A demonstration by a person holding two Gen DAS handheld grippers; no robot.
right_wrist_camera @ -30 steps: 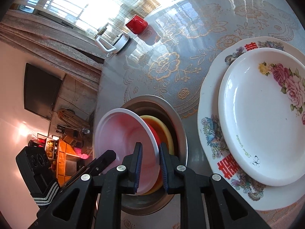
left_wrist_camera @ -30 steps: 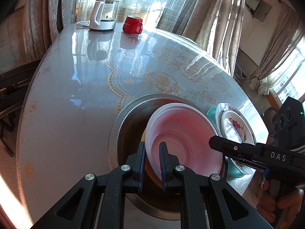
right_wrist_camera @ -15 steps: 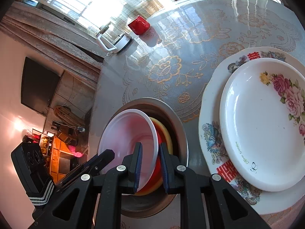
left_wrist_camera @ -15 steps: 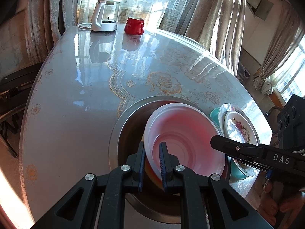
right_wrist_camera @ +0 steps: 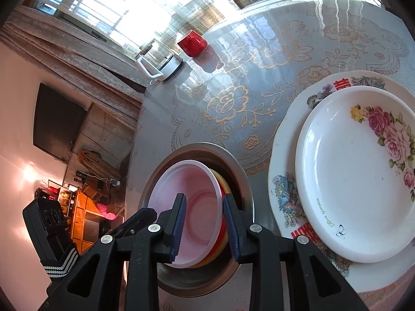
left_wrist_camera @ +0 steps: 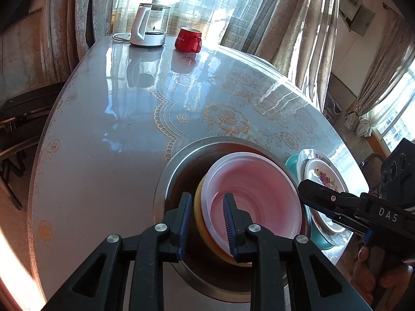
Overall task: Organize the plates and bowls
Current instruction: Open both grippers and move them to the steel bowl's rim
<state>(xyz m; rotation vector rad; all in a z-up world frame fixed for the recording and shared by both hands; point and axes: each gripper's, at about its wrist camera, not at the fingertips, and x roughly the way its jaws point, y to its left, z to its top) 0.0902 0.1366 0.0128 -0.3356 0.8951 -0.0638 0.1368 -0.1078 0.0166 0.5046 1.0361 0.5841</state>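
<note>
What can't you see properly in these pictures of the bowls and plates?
- Left wrist view: the bowls under the pink bowl; only yellow and red rims show inside the metal basin.
- Left wrist view: the teal dish, mostly hidden under the plates.
- Right wrist view: the bottom plate, covered by the rose plate and cut by the edge.
- Both views: how many bowls are stacked.
</note>
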